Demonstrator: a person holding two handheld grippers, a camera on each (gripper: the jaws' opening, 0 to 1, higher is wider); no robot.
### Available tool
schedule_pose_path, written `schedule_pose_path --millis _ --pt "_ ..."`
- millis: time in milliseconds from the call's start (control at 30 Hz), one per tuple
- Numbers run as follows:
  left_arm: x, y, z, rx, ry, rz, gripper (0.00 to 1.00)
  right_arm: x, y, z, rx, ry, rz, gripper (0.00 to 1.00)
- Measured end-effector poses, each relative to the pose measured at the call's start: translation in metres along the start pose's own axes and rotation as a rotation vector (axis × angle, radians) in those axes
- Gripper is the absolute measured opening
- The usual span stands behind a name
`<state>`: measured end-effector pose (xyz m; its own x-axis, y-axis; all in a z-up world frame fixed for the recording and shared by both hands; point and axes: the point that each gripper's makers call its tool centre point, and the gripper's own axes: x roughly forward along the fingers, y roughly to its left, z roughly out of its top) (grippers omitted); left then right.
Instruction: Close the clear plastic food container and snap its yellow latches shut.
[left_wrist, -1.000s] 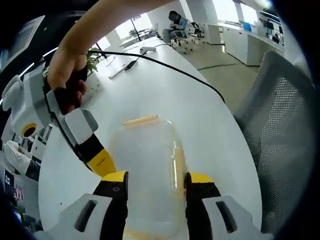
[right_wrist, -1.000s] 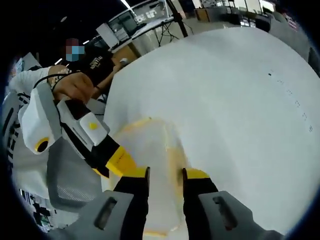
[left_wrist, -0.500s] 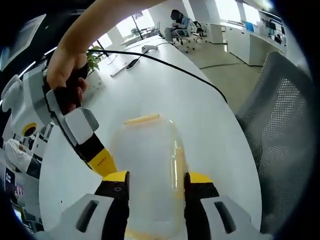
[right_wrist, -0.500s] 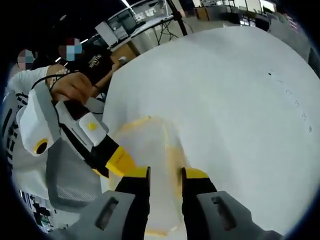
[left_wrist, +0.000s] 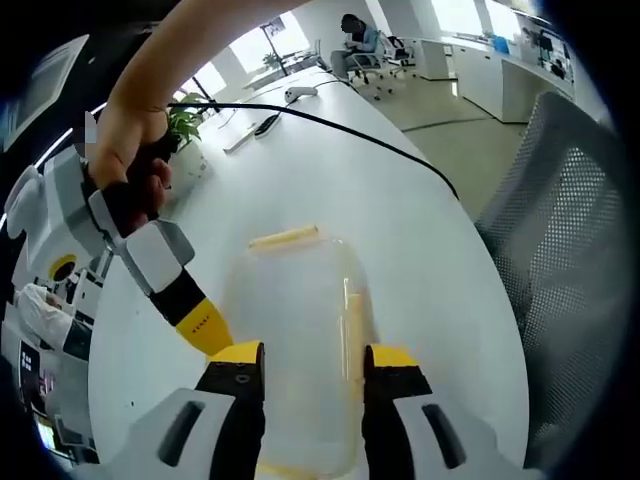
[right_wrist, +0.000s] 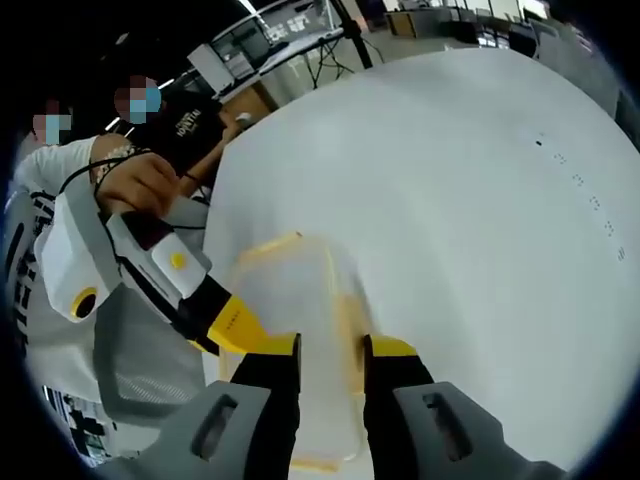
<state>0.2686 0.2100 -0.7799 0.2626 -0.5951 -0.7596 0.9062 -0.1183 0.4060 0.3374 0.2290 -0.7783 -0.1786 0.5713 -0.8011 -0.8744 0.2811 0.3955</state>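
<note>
The clear plastic food container (left_wrist: 300, 330) lies on the white table (left_wrist: 400, 220), lid on, with one yellow latch (left_wrist: 284, 238) along its far edge and another (left_wrist: 352, 325) along its right side. The left gripper (left_wrist: 312, 362) hovers over its near end, jaws slightly parted with the container between them; whether they touch it cannot be told. In the right gripper view, the right gripper (right_wrist: 331, 352) sits likewise over the container (right_wrist: 290, 300), jaws narrowly apart. A black cable (left_wrist: 330, 125) crosses the far tabletop, and a mesh chair (left_wrist: 570, 250) stands to the right.
</note>
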Motion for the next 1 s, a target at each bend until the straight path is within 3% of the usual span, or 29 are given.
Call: schedule_pose_path --millis 467,500,667,1000 --pt "-0.001 0.0 0.0 -0.008 -0.007 -0.003 0.33 0.001 0.0 -0.001 0.067 -0.02 0.068 0.18" --pt "-0.001 -0.001 0.0 -0.012 -0.003 -0.007 0.33 0.0 -0.003 -0.001 0.11 -0.014 0.065 0.18" --pt "-0.002 -0.001 0.001 -0.003 -0.008 -0.004 0.33 -0.001 -0.005 0.0 0.088 -0.029 0.092 0.18" --pt "0.002 -0.001 0.004 -0.004 0.001 -0.001 0.33 -0.003 -0.012 -0.002 0.064 -0.024 0.073 0.19"
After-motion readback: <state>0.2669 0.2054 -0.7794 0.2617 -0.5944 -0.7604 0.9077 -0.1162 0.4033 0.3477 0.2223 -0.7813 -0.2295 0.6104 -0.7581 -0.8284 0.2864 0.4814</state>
